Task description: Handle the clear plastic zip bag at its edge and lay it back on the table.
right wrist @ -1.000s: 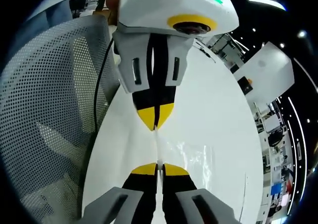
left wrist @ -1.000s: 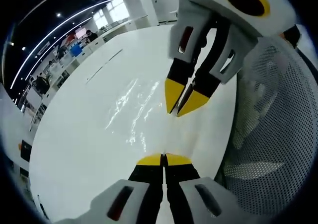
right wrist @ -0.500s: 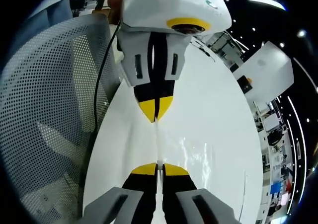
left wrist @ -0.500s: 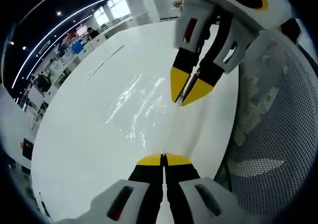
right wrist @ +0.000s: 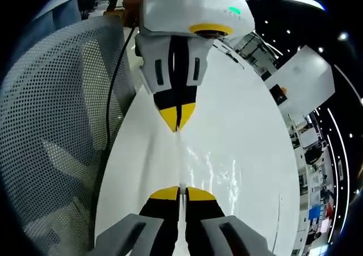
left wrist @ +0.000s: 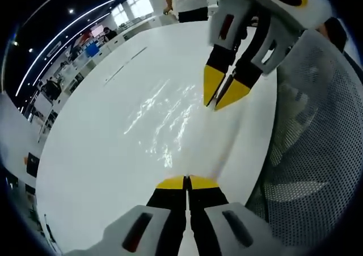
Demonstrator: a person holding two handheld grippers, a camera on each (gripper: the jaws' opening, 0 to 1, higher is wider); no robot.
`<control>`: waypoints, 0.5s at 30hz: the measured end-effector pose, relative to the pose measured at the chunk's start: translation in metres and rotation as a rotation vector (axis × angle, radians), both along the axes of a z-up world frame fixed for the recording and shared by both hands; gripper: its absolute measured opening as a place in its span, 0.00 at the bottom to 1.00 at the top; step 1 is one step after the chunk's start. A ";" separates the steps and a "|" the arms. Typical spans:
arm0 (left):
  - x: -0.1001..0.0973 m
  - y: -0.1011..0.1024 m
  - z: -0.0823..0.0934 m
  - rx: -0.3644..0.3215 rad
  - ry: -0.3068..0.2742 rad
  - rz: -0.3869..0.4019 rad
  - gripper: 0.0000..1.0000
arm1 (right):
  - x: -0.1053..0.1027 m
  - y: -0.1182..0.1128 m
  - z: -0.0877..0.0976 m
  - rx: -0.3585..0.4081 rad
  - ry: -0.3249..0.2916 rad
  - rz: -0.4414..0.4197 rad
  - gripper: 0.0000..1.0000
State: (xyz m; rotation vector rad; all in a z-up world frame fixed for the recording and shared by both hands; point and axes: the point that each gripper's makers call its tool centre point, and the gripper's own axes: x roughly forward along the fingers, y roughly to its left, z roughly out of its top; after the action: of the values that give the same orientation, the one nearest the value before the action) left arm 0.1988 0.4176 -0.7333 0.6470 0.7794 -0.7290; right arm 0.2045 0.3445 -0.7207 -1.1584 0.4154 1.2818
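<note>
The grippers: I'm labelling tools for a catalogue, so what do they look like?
Both the left gripper and the right gripper share one design: black fingers with yellow tips on pale grey housings with dark slots. A black cable trails from the left one.

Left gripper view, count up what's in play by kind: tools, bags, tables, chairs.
Tools: 2, the left tool and the right tool
Clear plastic zip bag: 1, stretched between both tools
White table: 1
Mesh chair: 1
Total: 5
</note>
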 end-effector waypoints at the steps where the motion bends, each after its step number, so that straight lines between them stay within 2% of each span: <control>1: 0.000 0.001 -0.001 0.000 0.000 0.002 0.00 | 0.000 0.000 0.000 -0.001 0.000 -0.001 0.00; 15: -0.002 0.009 -0.003 0.010 0.009 0.024 0.00 | 0.001 -0.003 -0.001 -0.003 0.005 -0.012 0.00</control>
State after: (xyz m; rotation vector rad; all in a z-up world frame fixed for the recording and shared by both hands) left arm 0.1964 0.4270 -0.7362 0.6430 0.7984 -0.7074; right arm 0.2051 0.3413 -0.7218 -1.1543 0.4277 1.2739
